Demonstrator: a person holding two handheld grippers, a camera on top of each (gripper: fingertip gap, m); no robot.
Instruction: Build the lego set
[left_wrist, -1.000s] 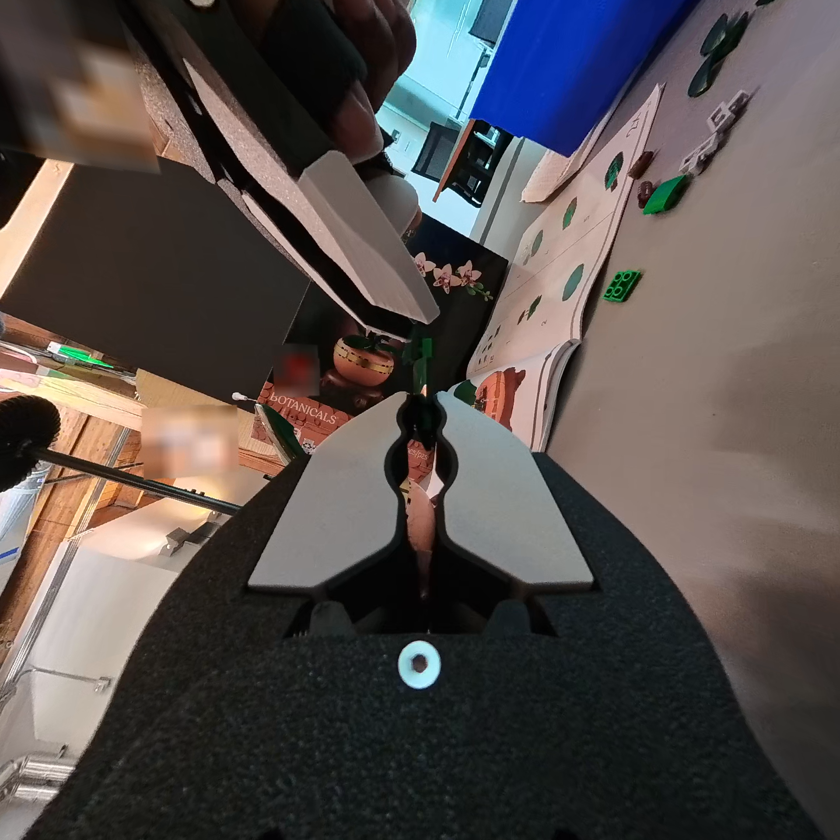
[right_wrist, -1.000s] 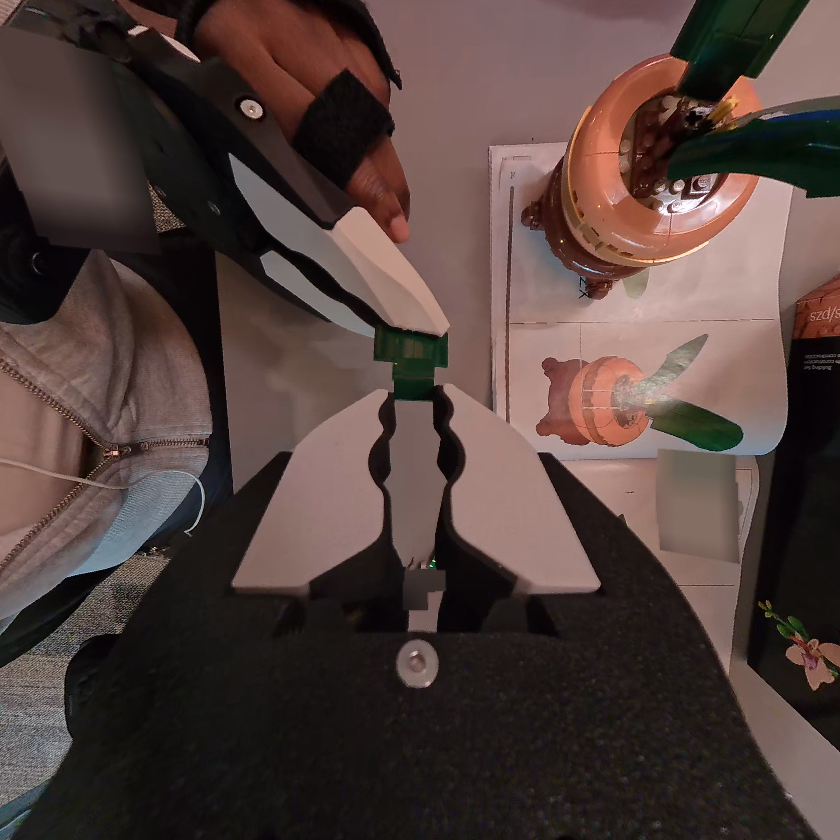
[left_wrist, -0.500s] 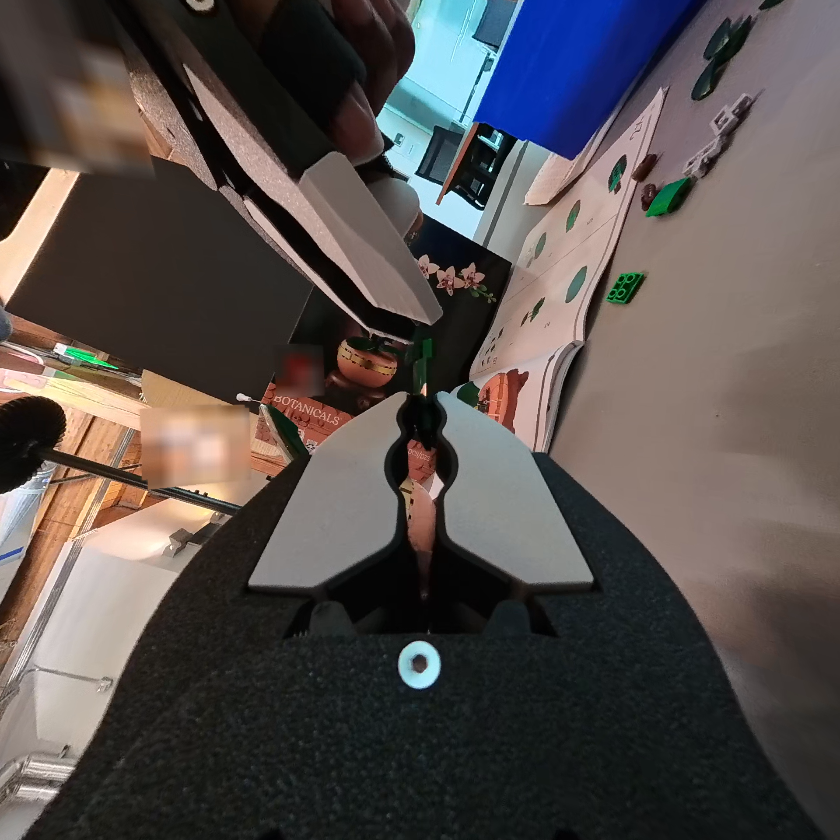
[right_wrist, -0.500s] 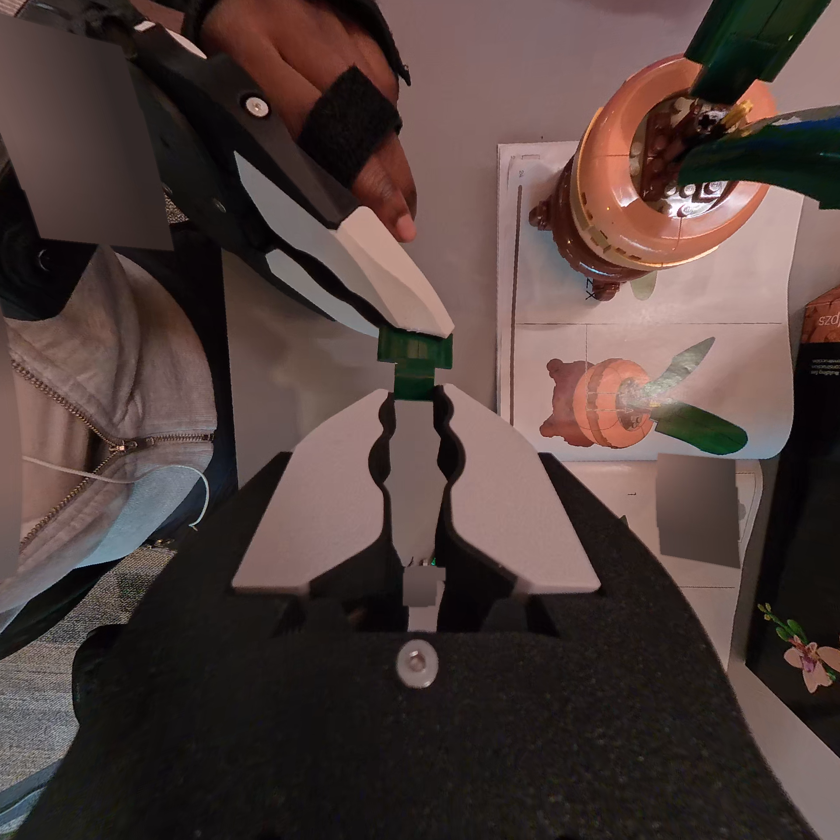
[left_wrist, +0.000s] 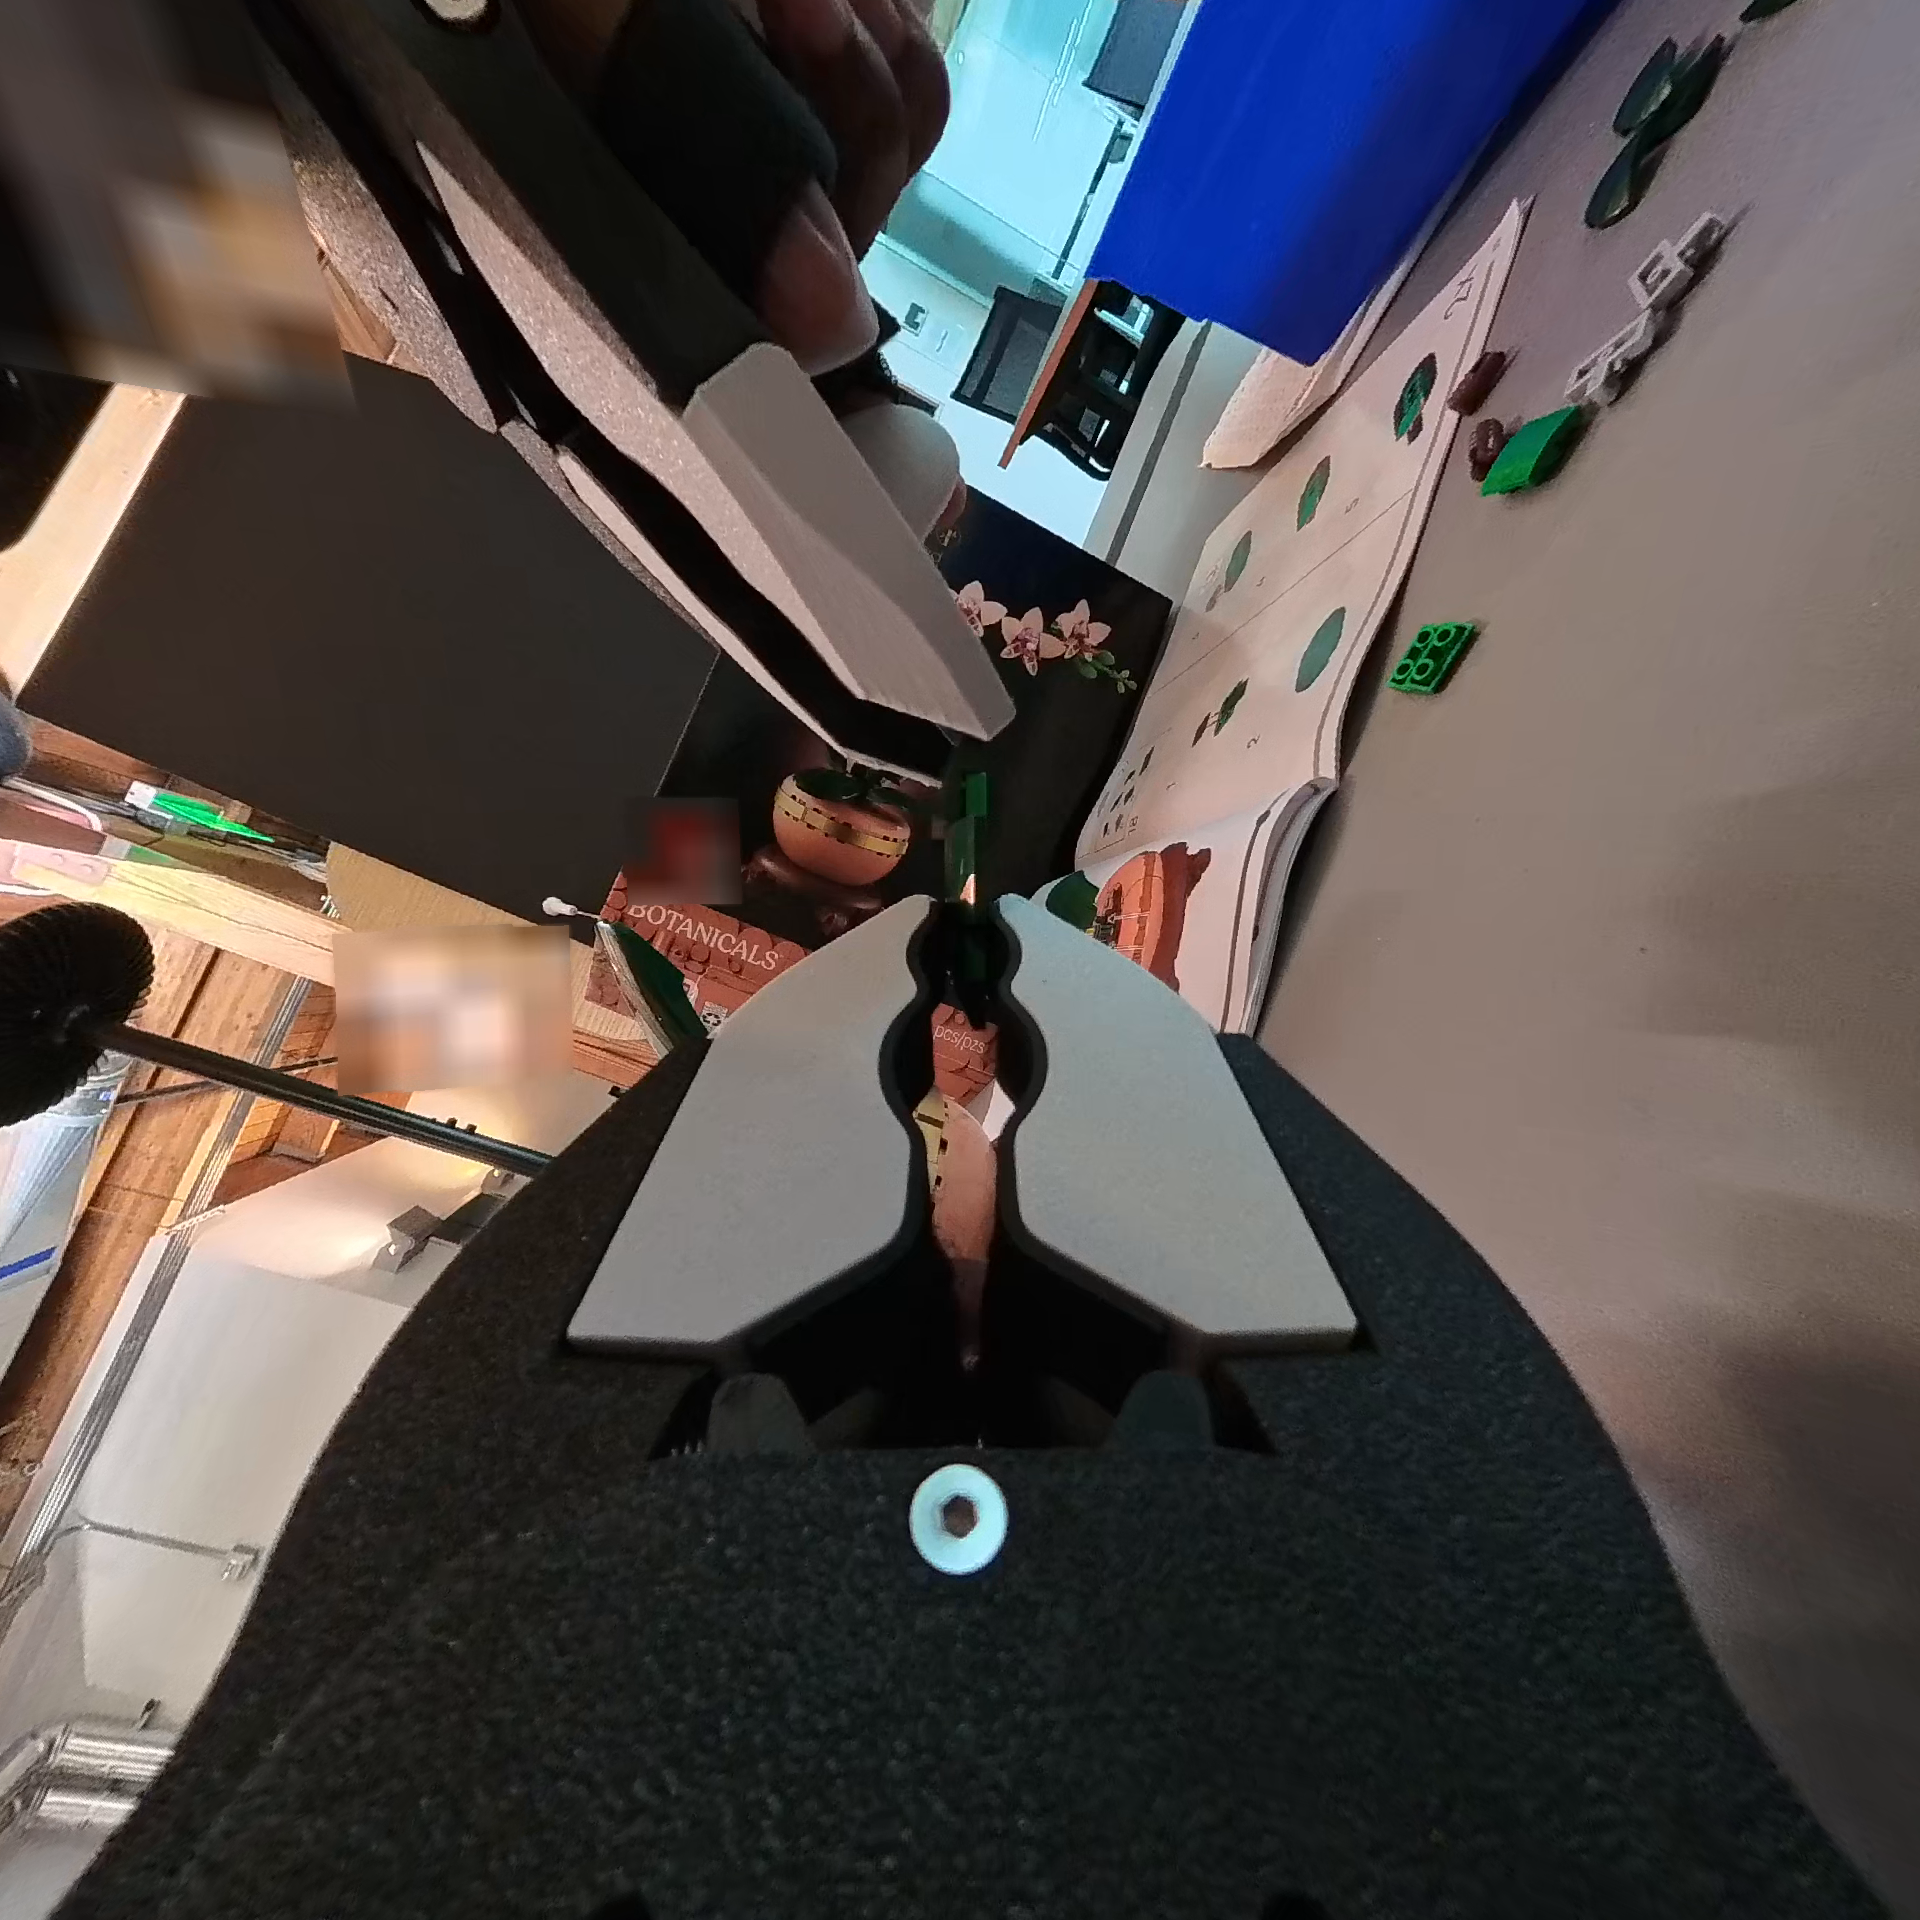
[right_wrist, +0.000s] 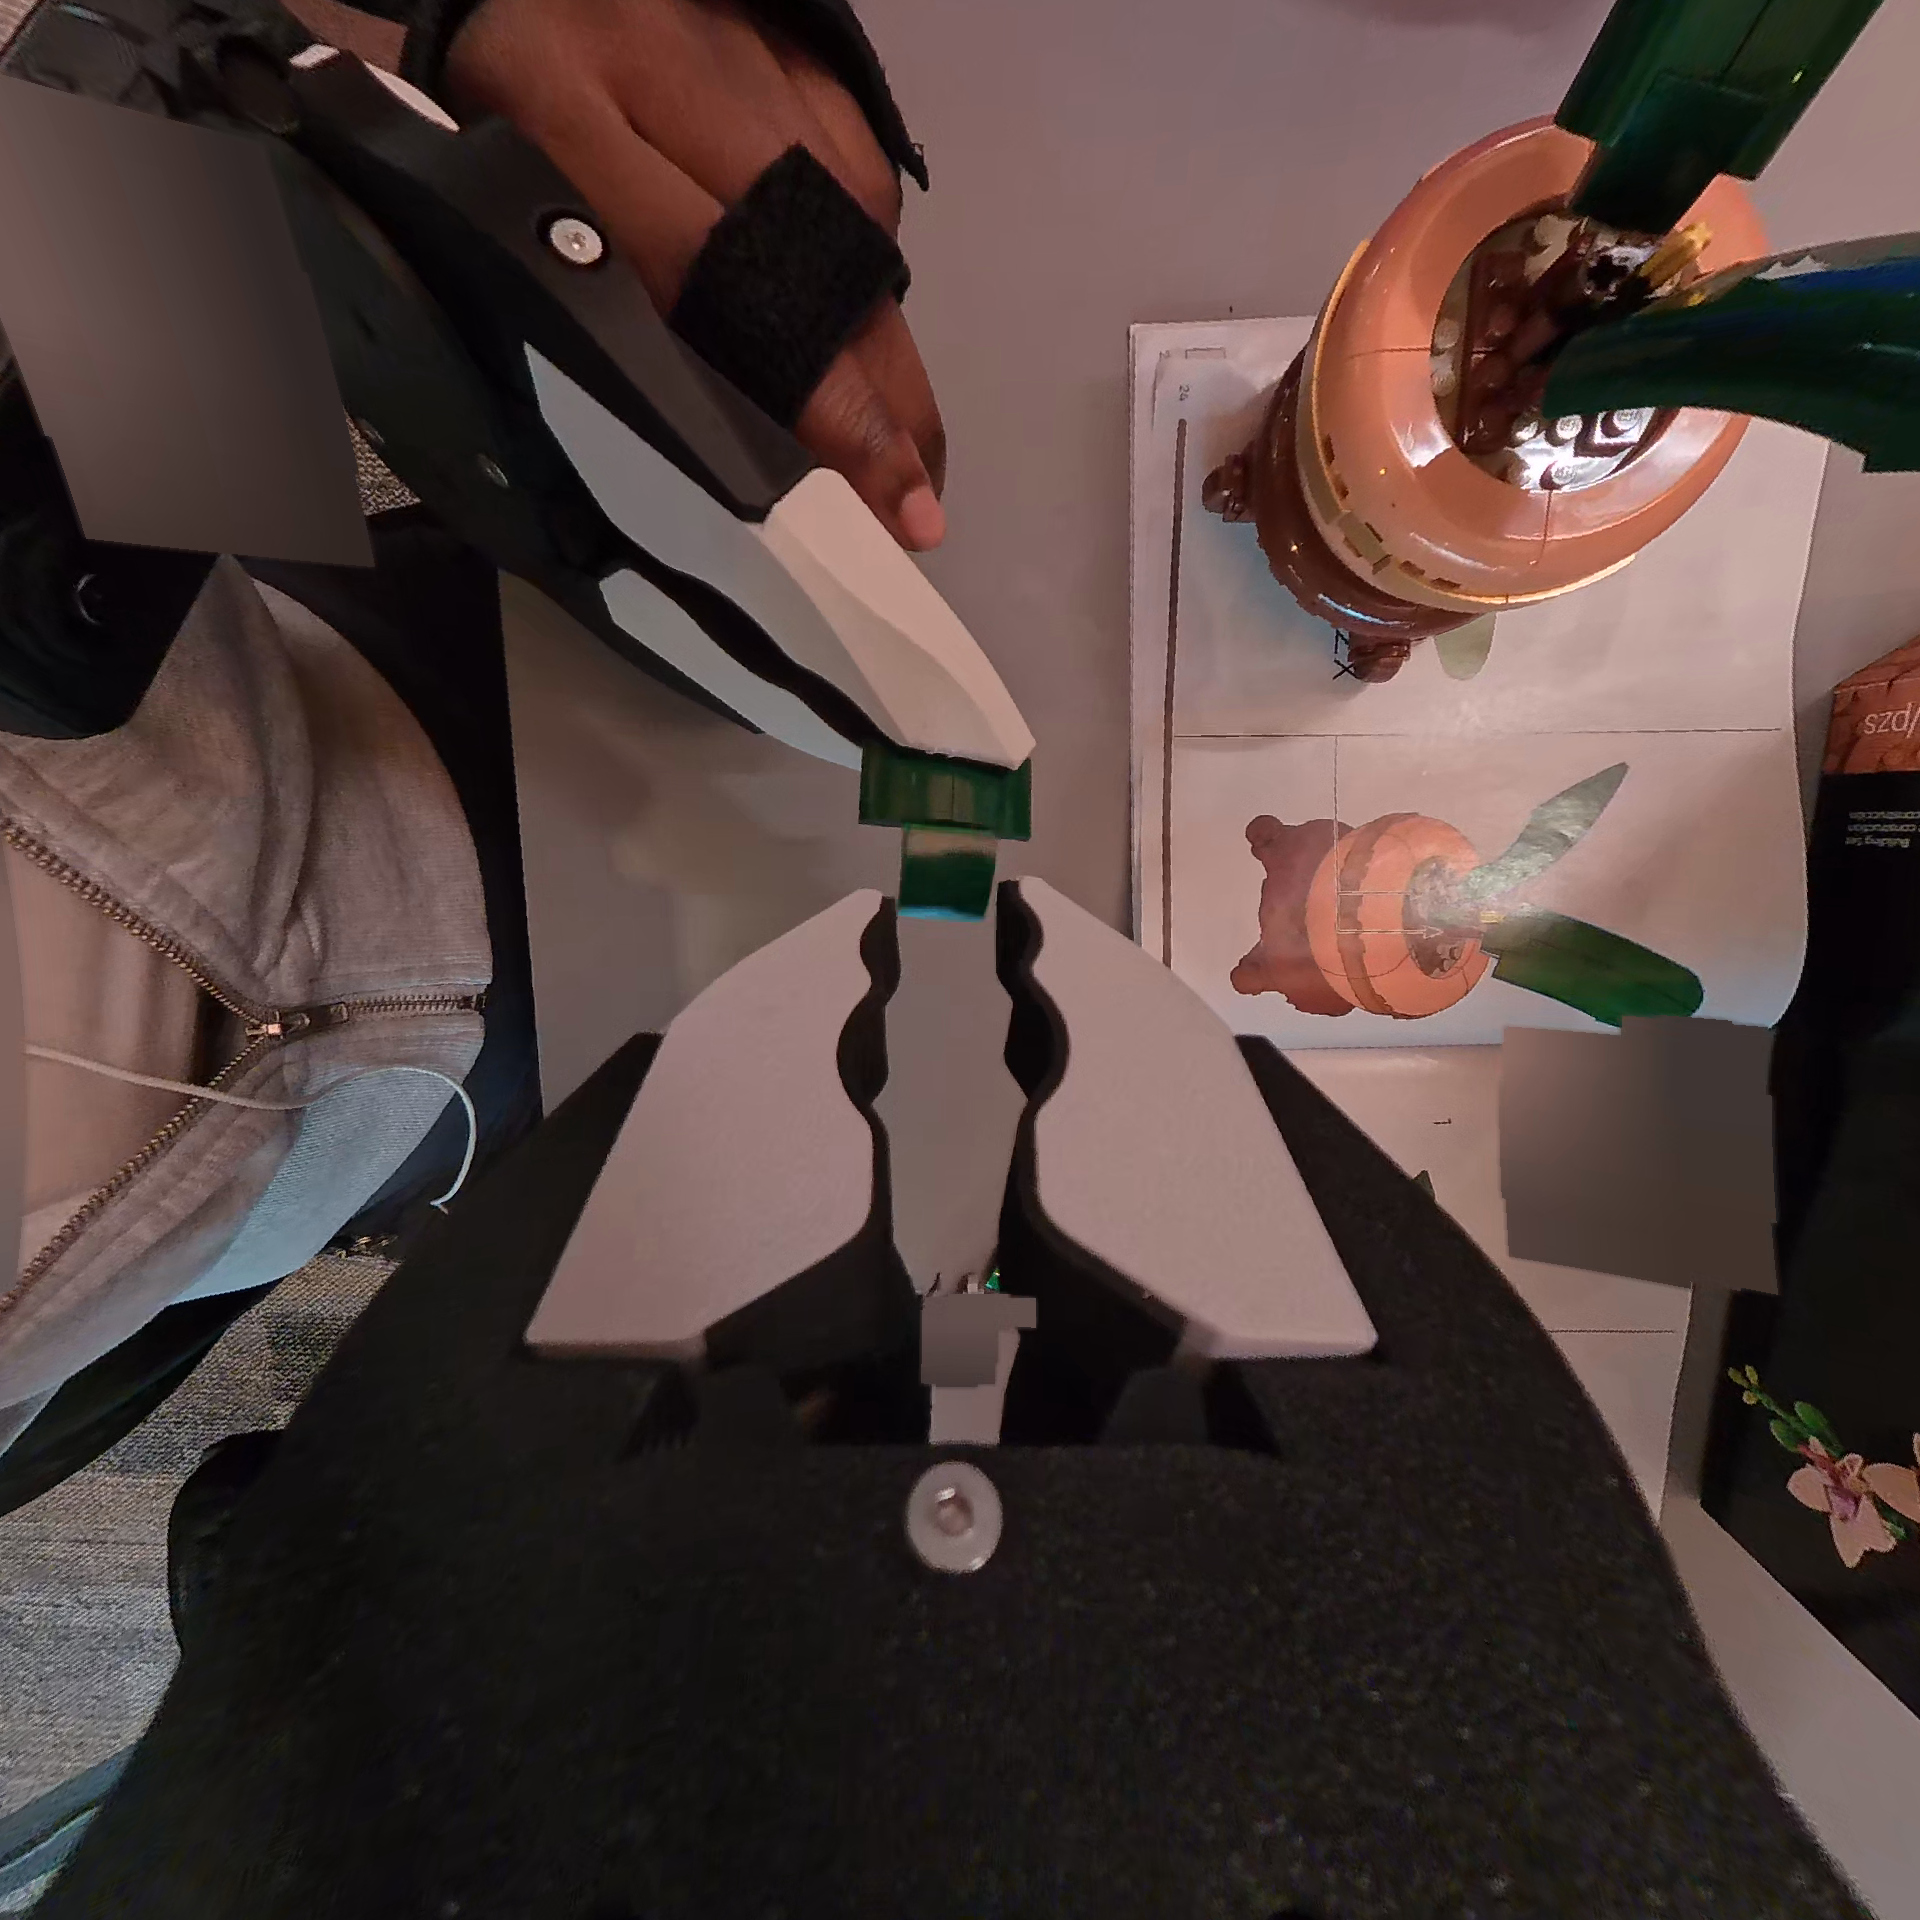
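Note:
My right gripper (right_wrist: 945, 909) is shut on a narrow dark green lego piece (right_wrist: 940, 883) at its fingertips. My left gripper (right_wrist: 935, 753) comes in from the upper left and is shut on a wider green lego piece (right_wrist: 940, 795) that touches the top of the narrow one. In the left wrist view my left gripper (left_wrist: 966, 920) holds the green piece (left_wrist: 971, 821) edge-on, and the right gripper (left_wrist: 971, 727) meets it from above. Both are held in the air above the grey table. A tan and brown lego pot (right_wrist: 1455, 499) with dark green leaves stands at the upper right.
The pot stands on an open instruction booklet (right_wrist: 1455, 831). A black box with orchid pictures (right_wrist: 1818, 1455) lies to the right. On the table lie a green plate (left_wrist: 1434, 657), a green sloped piece (left_wrist: 1532, 447), small grey pieces (left_wrist: 1652, 301) and dark green leaves (left_wrist: 1652, 114). A person's torso is at left. My two grippers' fingertips are within a few centimetres of each other.
Both grippers stay shut on the joined green pieces. The pair has drifted a little, so the pot and booklet sit slightly farther right in the right wrist view.

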